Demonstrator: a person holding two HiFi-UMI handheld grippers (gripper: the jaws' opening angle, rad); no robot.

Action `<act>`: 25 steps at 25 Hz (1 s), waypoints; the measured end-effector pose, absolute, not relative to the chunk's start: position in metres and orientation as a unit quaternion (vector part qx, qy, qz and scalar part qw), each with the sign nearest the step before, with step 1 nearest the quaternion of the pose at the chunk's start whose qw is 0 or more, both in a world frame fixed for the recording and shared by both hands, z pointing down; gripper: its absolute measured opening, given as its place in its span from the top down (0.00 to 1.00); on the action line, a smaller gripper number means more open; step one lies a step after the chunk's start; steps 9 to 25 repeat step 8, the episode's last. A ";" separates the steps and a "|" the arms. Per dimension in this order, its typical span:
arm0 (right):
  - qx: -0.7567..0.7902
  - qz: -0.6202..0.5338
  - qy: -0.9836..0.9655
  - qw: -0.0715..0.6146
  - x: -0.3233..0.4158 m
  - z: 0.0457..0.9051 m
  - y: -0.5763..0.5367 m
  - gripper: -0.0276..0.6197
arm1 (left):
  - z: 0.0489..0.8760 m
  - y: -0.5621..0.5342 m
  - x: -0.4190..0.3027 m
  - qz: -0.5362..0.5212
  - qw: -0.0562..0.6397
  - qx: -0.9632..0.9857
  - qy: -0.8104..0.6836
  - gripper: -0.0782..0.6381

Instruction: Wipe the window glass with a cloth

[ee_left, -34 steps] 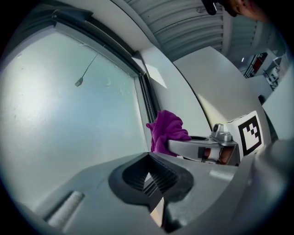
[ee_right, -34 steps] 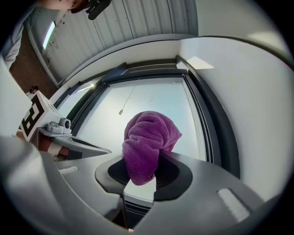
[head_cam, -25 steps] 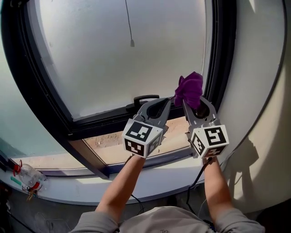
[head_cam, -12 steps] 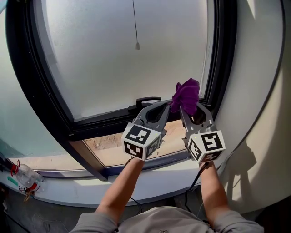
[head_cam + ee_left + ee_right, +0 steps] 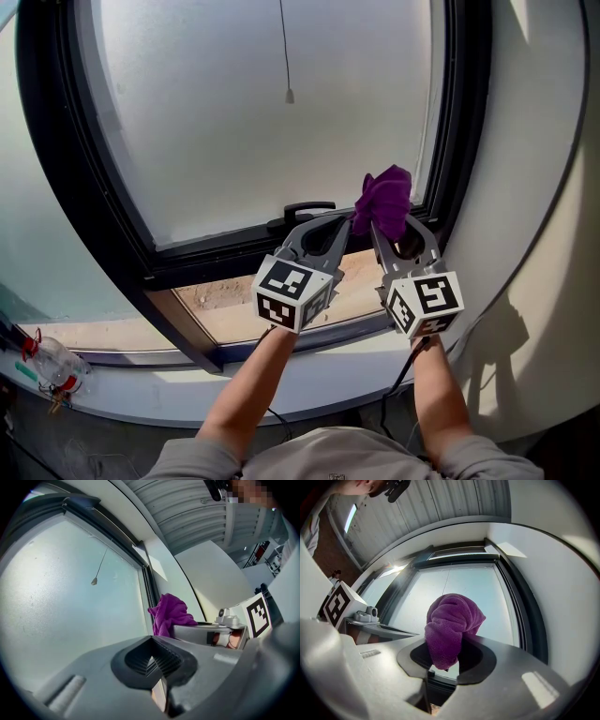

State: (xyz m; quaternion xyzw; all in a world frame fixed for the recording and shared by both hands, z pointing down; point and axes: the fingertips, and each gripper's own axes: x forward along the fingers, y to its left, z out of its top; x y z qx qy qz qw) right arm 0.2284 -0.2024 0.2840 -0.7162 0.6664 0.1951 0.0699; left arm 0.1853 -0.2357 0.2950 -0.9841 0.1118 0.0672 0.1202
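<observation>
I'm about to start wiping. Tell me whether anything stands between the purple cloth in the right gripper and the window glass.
Nothing visible does. The purple cloth, clamped in the right gripper, faces the window glass near its lower right corner; the pull cord and the handle lie off to the left.

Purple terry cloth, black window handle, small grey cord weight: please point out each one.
Purple terry cloth [image 5: 452, 620]: right gripper view, its bunched upper part.
Black window handle [image 5: 305, 206]: head view, its raised lever.
Small grey cord weight [image 5: 290, 96]: head view, its body.
</observation>
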 end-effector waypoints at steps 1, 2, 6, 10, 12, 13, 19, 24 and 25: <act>-0.717 0.194 0.666 0.069 0.228 0.284 -0.202 0.76 | 0.295 -0.235 0.185 0.067 0.120 -0.984 0.112 0.89; -0.717 0.192 0.666 0.068 0.228 0.285 -0.202 0.76 | 0.295 -0.235 0.185 0.067 0.120 -0.984 0.112 0.89; -0.718 0.190 0.666 0.070 0.228 0.285 -0.201 0.76 | 0.295 -0.234 0.185 0.069 0.121 -0.984 0.113 0.89; -0.717 0.191 0.667 0.071 0.228 0.285 -0.200 0.76 | 0.295 -0.234 0.186 0.070 0.123 -0.983 0.114 0.89; -0.717 0.191 0.667 0.071 0.228 0.285 -0.200 0.76 | 0.295 -0.234 0.186 0.070 0.123 -0.983 0.114 0.89; -0.717 0.191 0.667 0.071 0.228 0.285 -0.200 0.76 | 0.295 -0.234 0.186 0.070 0.123 -0.983 0.114 0.89; -0.717 0.191 0.667 0.071 0.228 0.285 -0.200 0.76 | 0.295 -0.234 0.186 0.070 0.123 -0.983 0.114 0.89; -0.717 0.191 0.667 0.071 0.228 0.285 -0.200 0.76 | 0.295 -0.234 0.186 0.070 0.123 -0.983 0.114 0.89; -0.717 0.191 0.667 0.071 0.228 0.285 -0.200 0.76 | 0.295 -0.234 0.186 0.070 0.123 -0.983 0.114 0.89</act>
